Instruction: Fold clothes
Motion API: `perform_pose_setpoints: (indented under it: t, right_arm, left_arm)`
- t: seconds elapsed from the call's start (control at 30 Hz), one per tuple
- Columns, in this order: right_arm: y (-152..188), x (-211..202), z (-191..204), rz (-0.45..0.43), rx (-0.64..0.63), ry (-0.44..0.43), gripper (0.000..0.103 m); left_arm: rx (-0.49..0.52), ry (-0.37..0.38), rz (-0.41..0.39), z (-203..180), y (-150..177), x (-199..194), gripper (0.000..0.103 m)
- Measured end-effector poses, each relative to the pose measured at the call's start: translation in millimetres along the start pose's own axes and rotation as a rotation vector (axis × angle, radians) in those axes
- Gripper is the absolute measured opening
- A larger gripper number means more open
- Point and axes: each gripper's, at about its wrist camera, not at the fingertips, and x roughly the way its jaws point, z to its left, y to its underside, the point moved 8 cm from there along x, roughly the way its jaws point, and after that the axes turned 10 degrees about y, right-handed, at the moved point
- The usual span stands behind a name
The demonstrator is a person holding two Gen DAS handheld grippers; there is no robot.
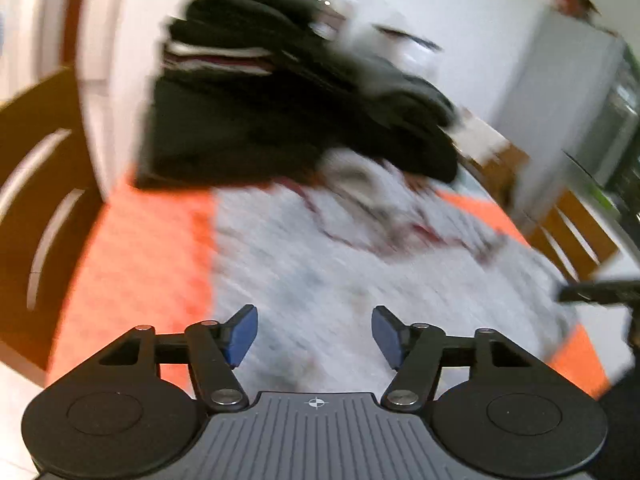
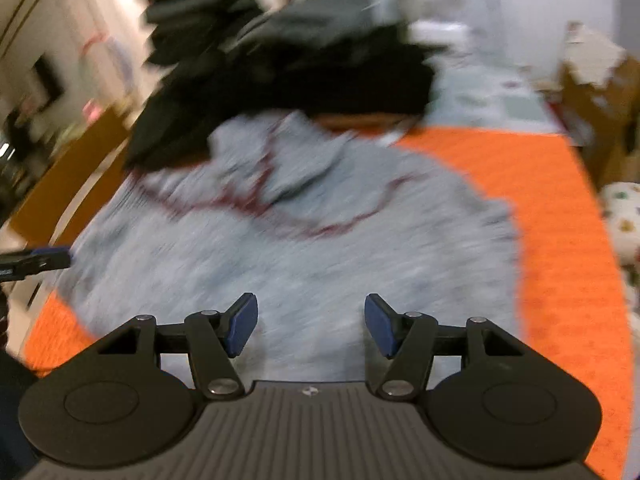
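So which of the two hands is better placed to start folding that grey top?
Neither clearly. Both jaws stand open and empty over the grey garment spread on the orange cloth. The left gripper sits nearer its left edge, the right gripper over its middle, so probably both together.

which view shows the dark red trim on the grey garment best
The right wrist view. There the grey garment fills the middle of the picture, and the dark red trim runs in long curves across it, blurred. The left wrist view shows only a shorter, more blurred stretch of trim near the dark clothes pile.
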Motion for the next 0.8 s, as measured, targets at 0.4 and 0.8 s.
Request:
perform_pose_setpoints:
  t: [0.4, 0.8]
  right_arm:
    - [23, 33, -87, 0.034, 0.196, 0.132, 0.018]
    - [33, -14, -102, 0.139, 0.356, 0.123, 0.014]
  left_arm:
    - [-0.224, 0.021, 0.067, 34, 22, 21, 0.013]
    - [-0.389, -0.024, 0.154, 39, 38, -14, 0.015]
